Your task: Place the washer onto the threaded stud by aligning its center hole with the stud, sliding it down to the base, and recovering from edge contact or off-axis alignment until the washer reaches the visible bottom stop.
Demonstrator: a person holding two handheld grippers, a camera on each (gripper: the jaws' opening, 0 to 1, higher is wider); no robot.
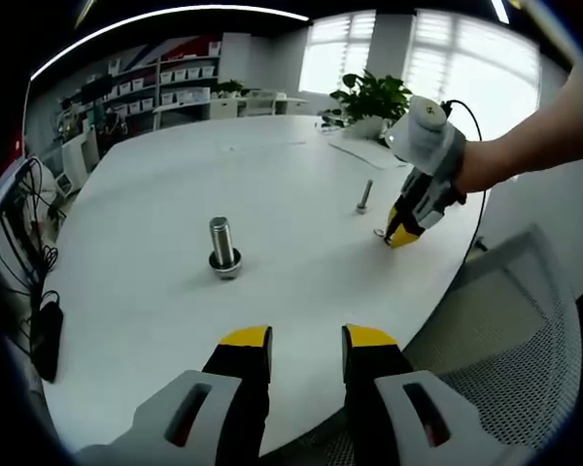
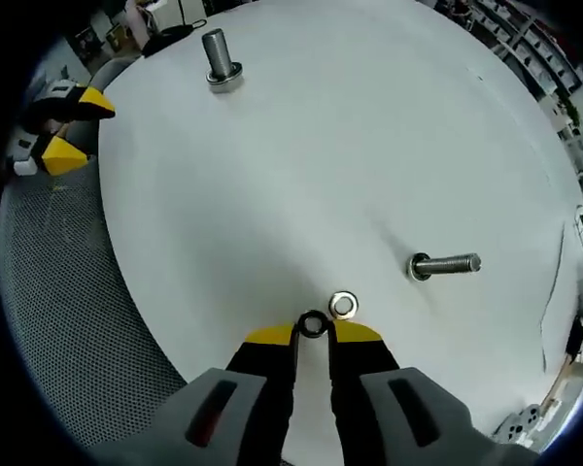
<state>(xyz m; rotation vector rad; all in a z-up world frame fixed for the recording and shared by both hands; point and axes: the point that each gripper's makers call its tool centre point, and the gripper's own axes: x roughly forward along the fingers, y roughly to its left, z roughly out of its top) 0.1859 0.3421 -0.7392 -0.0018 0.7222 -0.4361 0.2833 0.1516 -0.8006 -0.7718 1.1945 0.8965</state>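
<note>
white table point(image 2: 301, 146), yellow-tipped right claw point(image 2: 313, 333), dark washer point(image 2: 313, 323), silver stud point(image 2: 219, 56)

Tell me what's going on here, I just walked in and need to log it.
A person holds a gripper in each hand over a white table. The right gripper is down at a dark washer, its tips on either side of it, with a silver washer lying beside. The left gripper hovers open. Two bolts stand upright: a large bolt and a small bolt. Neither carries a washer yet.
</note>
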